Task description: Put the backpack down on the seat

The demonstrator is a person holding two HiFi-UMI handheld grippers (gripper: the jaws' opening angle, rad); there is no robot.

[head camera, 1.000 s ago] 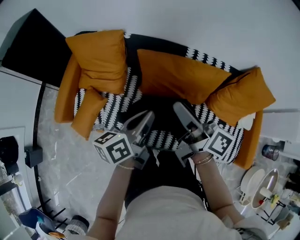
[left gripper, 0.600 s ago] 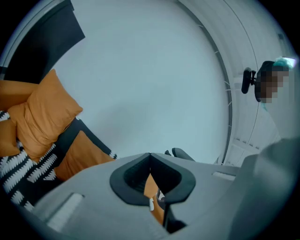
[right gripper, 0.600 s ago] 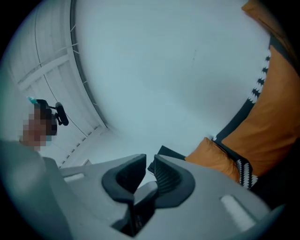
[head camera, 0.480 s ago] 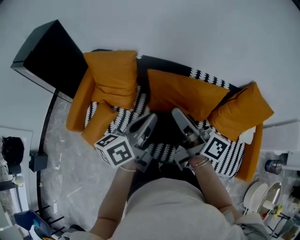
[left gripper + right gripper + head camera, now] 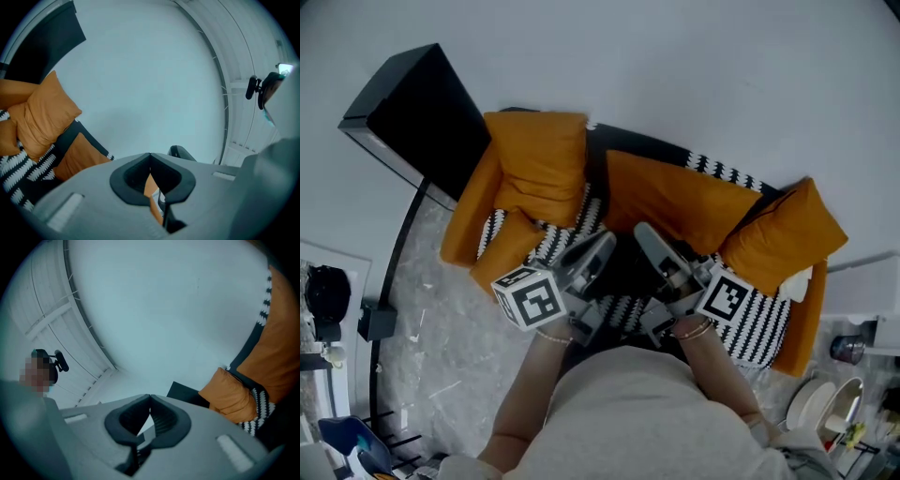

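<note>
Holding both pairs of jaws pressed together on nothing, my left gripper (image 5: 602,242) and right gripper (image 5: 643,232) hover over the sofa's striped seat (image 5: 752,323). Between them a dark backpack (image 5: 623,274) lies on that seat, just near of the orange cushions (image 5: 675,202).

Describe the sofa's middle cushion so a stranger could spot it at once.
Start at the sofa with the black-and-white cover. Along its back, the middle cushion sits between the left cushion and the right cushion. It alone is long and low; those two are squarer and plumper.
</note>
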